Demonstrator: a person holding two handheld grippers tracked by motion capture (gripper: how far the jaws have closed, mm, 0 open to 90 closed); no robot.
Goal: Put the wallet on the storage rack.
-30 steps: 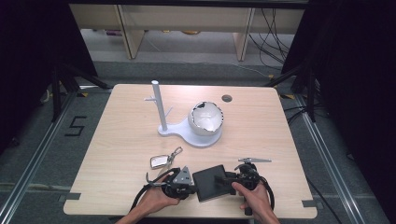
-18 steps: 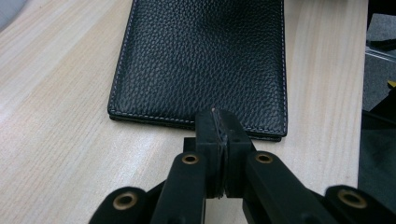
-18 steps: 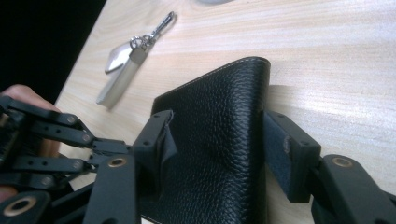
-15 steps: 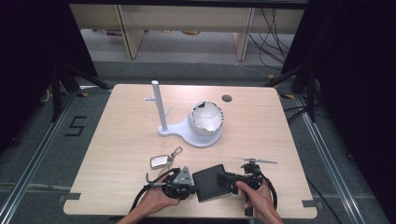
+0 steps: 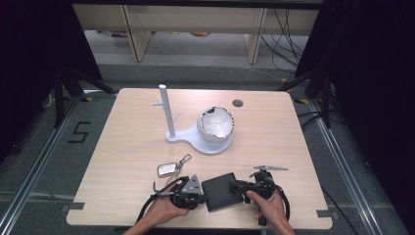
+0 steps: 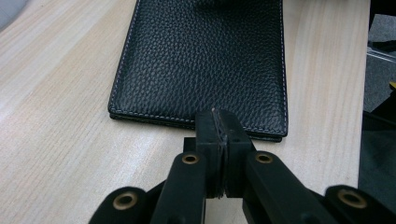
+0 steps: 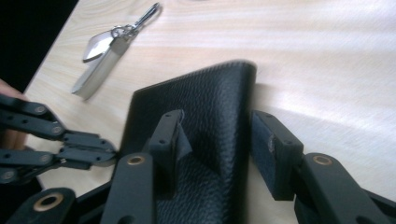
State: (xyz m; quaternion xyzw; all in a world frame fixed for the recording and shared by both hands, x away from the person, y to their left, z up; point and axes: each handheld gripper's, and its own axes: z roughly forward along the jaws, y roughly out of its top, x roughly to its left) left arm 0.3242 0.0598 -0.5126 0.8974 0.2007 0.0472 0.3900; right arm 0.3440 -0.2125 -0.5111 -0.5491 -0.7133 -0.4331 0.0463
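Your right gripper (image 7: 217,144) jaws have just been closing astride the wallet (image 7: 210,102) edge, not yet pinching; left gripper (image 6: 219,135) jaws are shut, tips at its near edge. Lifting remains.

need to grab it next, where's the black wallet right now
In the high view the black wallet lies flat near the table's near edge, between the left gripper and right gripper, just below the keyring.

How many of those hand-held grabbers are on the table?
2: the left gripper at the black wallet's left edge, and the right gripper at its right edge.
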